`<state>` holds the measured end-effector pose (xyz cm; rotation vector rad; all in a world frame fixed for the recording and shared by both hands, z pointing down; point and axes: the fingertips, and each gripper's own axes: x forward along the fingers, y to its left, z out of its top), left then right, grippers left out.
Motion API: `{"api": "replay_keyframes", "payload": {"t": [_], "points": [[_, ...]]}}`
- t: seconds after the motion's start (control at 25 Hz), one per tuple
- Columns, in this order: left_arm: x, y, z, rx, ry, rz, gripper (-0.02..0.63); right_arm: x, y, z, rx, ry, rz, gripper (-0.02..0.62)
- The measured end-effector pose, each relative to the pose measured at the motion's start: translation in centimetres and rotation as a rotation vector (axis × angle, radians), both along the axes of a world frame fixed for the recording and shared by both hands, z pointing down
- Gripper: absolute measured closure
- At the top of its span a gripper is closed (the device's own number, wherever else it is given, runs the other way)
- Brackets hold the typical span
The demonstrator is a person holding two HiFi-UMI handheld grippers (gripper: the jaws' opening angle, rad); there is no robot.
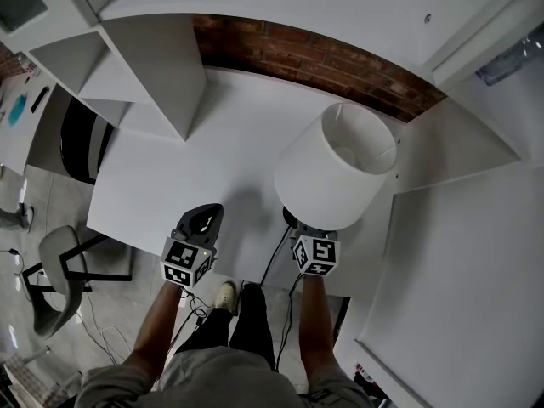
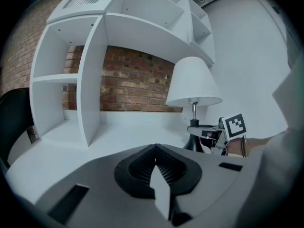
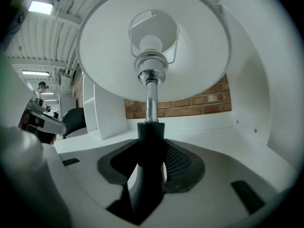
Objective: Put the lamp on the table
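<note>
The lamp (image 1: 336, 167) has a white shade, a chrome stem and a black base. It stands upright over the front edge of the white table (image 1: 170, 185); whether its base touches the top I cannot tell. My right gripper (image 1: 299, 225) is shut on the lamp's black neck (image 3: 150, 141), with the shade (image 3: 190, 56) right above. The lamp's cord (image 1: 276, 260) hangs down off the table edge. My left gripper (image 1: 206, 212) hovers over the table to the left of the lamp, its jaws (image 2: 155, 148) together with nothing between them. From there I see the lamp (image 2: 194, 82) at the right.
A white shelf unit (image 1: 144, 66) stands on the table's back left, against a brick wall (image 1: 323, 58). A white panel (image 1: 459, 270) flanks the right side. A black chair (image 1: 81, 138) and a grey chair (image 1: 55, 279) stand on the floor at left.
</note>
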<state>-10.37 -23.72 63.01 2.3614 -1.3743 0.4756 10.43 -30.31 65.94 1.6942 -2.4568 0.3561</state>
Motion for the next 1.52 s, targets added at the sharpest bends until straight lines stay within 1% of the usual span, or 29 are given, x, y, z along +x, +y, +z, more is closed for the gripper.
{"api": "replay_keyframes", "payload": {"t": [0.16, 0.28, 0.44, 0.6, 0.8, 1.2, 1.52], "points": [[0.5, 0.7, 0.2, 0.004, -0.005, 0.024, 0.600, -0.1, 0.4, -0.1, 0.034, 0.014, -0.008, 0.431], [0.7, 1.6, 0.4, -0.013, -0.012, 0.043, 0.600, -0.2, 0.8, 0.0, 0.051, 0.022, -0.011, 0.431], [0.6, 2.1, 0.3, -0.001, -0.015, 0.047, 0.600, -0.1, 1.1, 0.0, 0.067, 0.015, -0.009, 0.431], [0.6, 2.7, 0.3, -0.010, -0.024, 0.050, 0.600, -0.1, 1.4, 0.1, 0.083, 0.012, -0.011, 0.433], [0.7, 3.4, 0.3, -0.007, -0.036, 0.057, 0.600, 0.1, 1.6, 0.1, 0.096, 0.003, -0.011, 0.433], [1.1, 4.3, 0.3, -0.013, -0.035, 0.056, 0.600, 0.2, 2.3, 0.3, 0.106, 0.001, -0.028, 0.433], [2.0, 4.2, 0.3, -0.004, -0.030, 0.062, 0.600, 0.1, 2.8, 1.1, 0.118, 0.029, -0.045, 0.432]]}}
